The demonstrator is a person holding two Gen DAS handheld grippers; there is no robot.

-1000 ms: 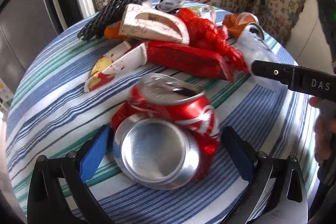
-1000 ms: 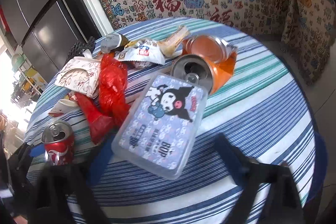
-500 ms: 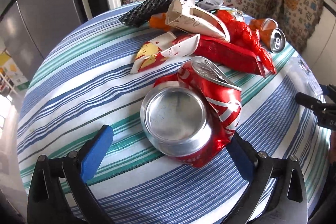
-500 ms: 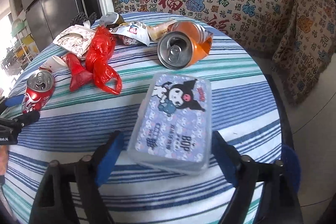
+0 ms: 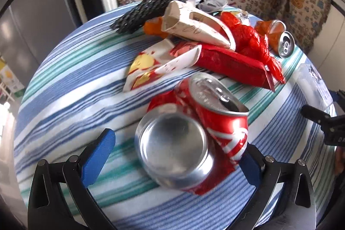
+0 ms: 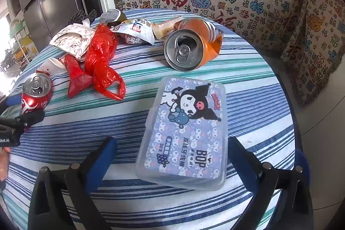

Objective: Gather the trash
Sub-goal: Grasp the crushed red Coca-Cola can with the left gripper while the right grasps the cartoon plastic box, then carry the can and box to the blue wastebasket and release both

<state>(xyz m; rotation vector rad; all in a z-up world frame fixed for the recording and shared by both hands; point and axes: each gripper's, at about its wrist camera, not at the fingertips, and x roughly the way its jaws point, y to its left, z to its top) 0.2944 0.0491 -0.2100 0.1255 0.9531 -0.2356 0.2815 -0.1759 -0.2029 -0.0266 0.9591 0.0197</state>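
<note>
Fingers of your left gripper (image 5: 174, 156) are standing spread around the crushed red can (image 5: 192, 137), which is lying on the striped worktop (image 5: 64, 87); the right pad is touching it, the left pad is apart. Your right gripper (image 6: 170, 156) is likewise sitting released, flanking the clear floss-pick box (image 6: 187, 133) without touching it, the orange can (image 6: 189, 46) lying just beyond.

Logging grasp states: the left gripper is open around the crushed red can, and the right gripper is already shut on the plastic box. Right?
Not quite. The right gripper is open: in the right wrist view its jaws stand apart on either side of the plastic box, not clamped. The left gripper is indeed open around the red can.
</note>
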